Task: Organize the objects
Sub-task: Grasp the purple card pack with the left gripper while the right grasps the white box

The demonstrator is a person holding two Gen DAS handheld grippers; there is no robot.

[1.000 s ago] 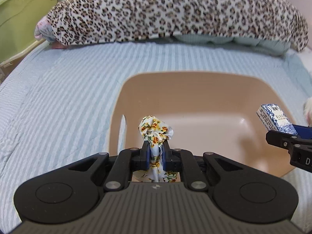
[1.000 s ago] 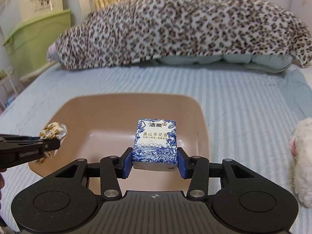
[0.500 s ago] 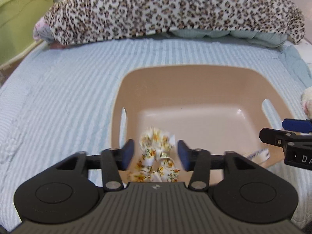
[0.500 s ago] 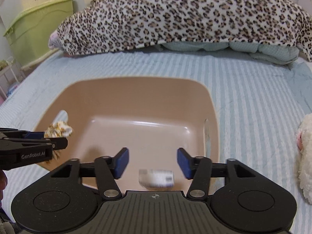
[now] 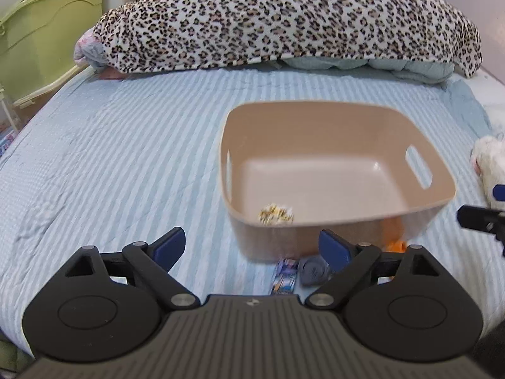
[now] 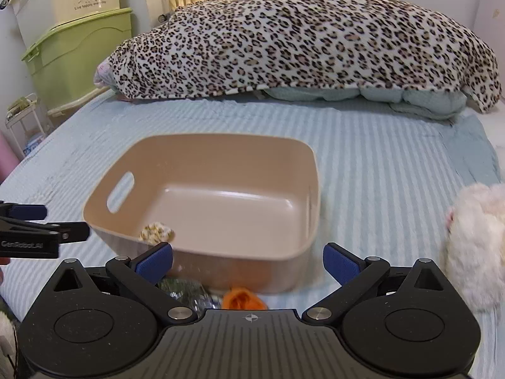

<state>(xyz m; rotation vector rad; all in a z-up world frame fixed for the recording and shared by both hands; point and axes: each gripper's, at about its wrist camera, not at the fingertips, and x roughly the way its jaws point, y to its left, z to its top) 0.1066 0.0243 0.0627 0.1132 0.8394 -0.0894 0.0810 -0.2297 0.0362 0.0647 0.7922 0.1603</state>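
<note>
A beige plastic bin [image 5: 315, 132] [image 6: 221, 164] with handle slots sits on the striped bed. The floral scrunchie [image 5: 276, 214] [image 6: 156, 233] lies inside it against the near wall. The blue-and-white tissue pack is out of sight in both views. My left gripper [image 5: 251, 246] hovers in front of the bin's left corner, its jaws opening with nothing between them. It also shows at the left edge of the right wrist view [image 6: 41, 233]. My right gripper [image 6: 247, 260] hangs before the near wall, jaws opening and empty; it also pokes in at the right edge of the left wrist view [image 5: 479, 218].
Small items lie on the bed in front of the bin: an orange thing [image 6: 241, 298], a shiny packet [image 6: 183, 287], a blue packet [image 5: 285, 276] and a grey roll [image 5: 312, 270]. A white plush toy [image 6: 473, 237] lies right. A leopard blanket [image 5: 284, 22] and a green storage box [image 6: 79, 57] stand behind.
Both grippers opened wide. The scrunchie dropped from the left one and the tissue pack from the right one into the bin. Both grippers drew back from the bin.
</note>
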